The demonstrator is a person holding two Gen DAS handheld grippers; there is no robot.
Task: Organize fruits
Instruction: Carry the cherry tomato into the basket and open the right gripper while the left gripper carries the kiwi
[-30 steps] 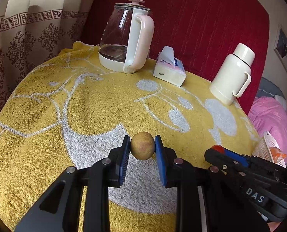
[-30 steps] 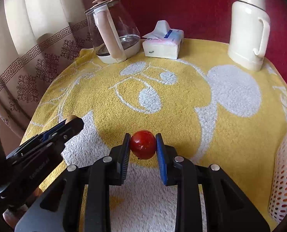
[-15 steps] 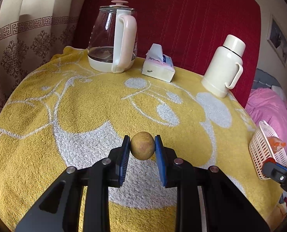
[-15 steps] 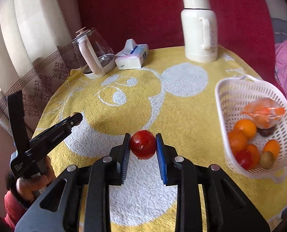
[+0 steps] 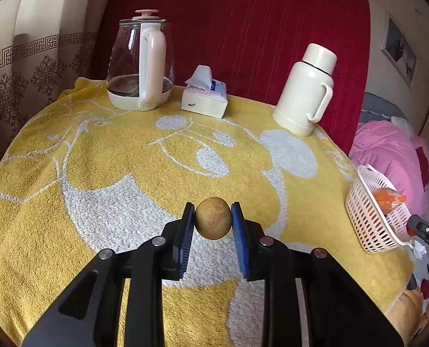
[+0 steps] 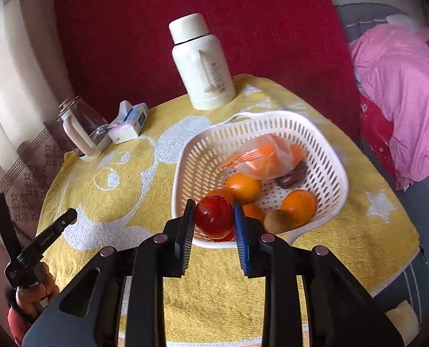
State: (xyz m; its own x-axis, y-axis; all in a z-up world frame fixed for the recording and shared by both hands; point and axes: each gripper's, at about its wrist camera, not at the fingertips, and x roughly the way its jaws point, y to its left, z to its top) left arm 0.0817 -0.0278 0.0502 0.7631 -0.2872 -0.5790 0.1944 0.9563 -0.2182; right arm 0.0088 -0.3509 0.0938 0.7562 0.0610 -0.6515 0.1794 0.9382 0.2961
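Observation:
My left gripper [image 5: 213,222] is shut on a round brown fruit [image 5: 213,221] and holds it above the yellow towel. My right gripper [image 6: 214,217] is shut on a red tomato [image 6: 213,217] over the near rim of the white basket [image 6: 327,150]. The basket holds several oranges [image 6: 243,186], a brown kiwi [image 6: 278,221], a dark fruit and an orange plastic bag [image 6: 260,157]. The basket also shows at the right edge of the left wrist view [image 5: 370,225]. The left gripper's handle shows at the lower left of the right wrist view [image 6: 38,245].
A glass kettle [image 5: 140,66], a tissue pack [image 5: 204,98] and a cream thermos [image 5: 307,92] stand along the far edge of the round table. A red backrest is behind them. Pink bedding [image 6: 399,92] lies to the right.
My right gripper has swung right with the tomato and now hangs over the basket's near rim. My left gripper has turned slightly right, still holding the brown fruit.

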